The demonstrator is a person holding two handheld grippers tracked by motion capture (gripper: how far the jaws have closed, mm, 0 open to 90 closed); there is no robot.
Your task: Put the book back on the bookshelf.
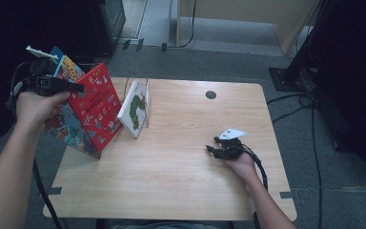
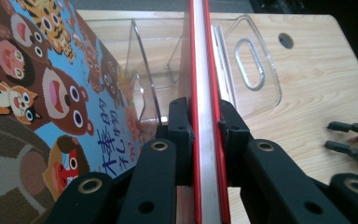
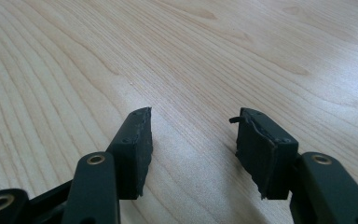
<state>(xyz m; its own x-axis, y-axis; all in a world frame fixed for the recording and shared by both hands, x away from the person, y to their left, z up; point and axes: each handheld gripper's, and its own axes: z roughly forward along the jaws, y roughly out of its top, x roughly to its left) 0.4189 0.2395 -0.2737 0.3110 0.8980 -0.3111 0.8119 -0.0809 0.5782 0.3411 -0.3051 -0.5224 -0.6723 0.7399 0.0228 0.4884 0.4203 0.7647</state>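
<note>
Between the left gripper (image 2: 204, 122) jaws: thin red hardcover picture book (image 2: 204, 60), clamped edge-on. Recommend keeping upright, sliding beside clear acrylic rack (image 2: 256, 65). Right gripper (image 3: 193, 135) released, idle.

The left gripper (image 1: 74, 88) grips the top edge of a red book (image 1: 96, 107) standing tilted at the wooden table's (image 1: 186, 167) left edge. Just beside it, a caterpillar book (image 1: 134, 109) leans in a clear stand. The right gripper (image 1: 213, 144) rests on the table, well apart.

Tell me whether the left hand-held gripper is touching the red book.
Touching: in the left gripper view, the left hand-held gripper has both pads clamped on the red book.
</note>
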